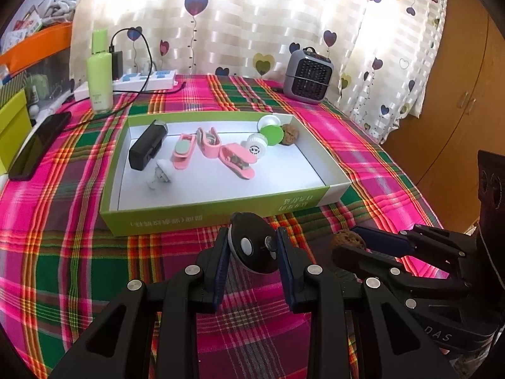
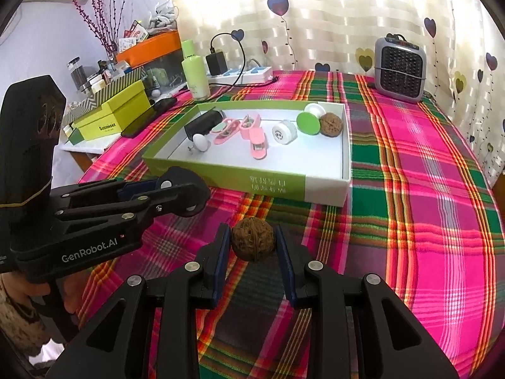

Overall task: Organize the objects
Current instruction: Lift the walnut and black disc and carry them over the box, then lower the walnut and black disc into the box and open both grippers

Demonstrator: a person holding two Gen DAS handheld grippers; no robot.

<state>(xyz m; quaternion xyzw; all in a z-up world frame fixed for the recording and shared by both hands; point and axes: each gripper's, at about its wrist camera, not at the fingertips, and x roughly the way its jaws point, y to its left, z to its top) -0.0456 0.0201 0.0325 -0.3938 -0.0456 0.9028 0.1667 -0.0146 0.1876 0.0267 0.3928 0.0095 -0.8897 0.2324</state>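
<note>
Both tongs are clamped, the left tongs (image 1: 254,246) on a black disc (image 1: 252,243) and the right tongs (image 2: 252,243) on a walnut (image 2: 252,242), with the box (image 1: 202,218) straight ahead.

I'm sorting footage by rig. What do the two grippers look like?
Both grippers, left and right, are black linkage frames with silver rivets and dark blue finger pads. The left one's side reads "GenRobot.AI" in white. A knit sleeve shows at its handle.
</note>
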